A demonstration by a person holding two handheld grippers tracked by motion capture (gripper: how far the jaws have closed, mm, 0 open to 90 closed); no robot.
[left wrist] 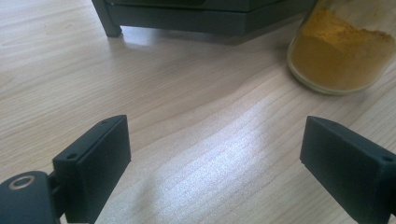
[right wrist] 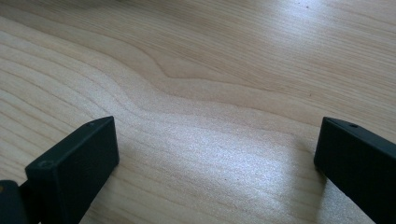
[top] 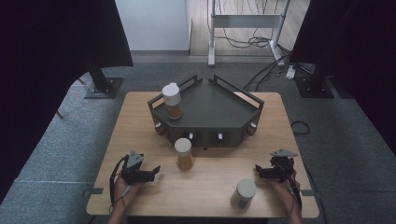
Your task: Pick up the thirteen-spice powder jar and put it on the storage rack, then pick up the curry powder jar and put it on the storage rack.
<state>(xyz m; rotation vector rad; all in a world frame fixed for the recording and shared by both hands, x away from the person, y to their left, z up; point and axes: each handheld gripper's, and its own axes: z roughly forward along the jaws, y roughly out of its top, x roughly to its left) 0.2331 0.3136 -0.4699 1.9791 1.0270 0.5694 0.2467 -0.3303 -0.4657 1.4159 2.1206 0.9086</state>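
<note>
A glass jar of orange-yellow powder (top: 183, 154) stands on the light wooden table (top: 140, 116), before the dark angular metal rack (top: 210, 112), which bears a white-lidded brown-spice jar (top: 172, 100).

high view: above, looks down on table (top: 140, 121); gripper views: low, close to tabletop; all share wood.

The left gripper (left wrist: 215, 163) hangs low over the table (left wrist: 187, 107), its two black jaws wide apart with bare wood between them. Far right stands a glass jar (left wrist: 338, 51) of yellow-orange powder, its base on the wood, well beyond the right jaw. Along the far edge runs a dark rack (left wrist: 196, 18), one foot planted far left
</note>
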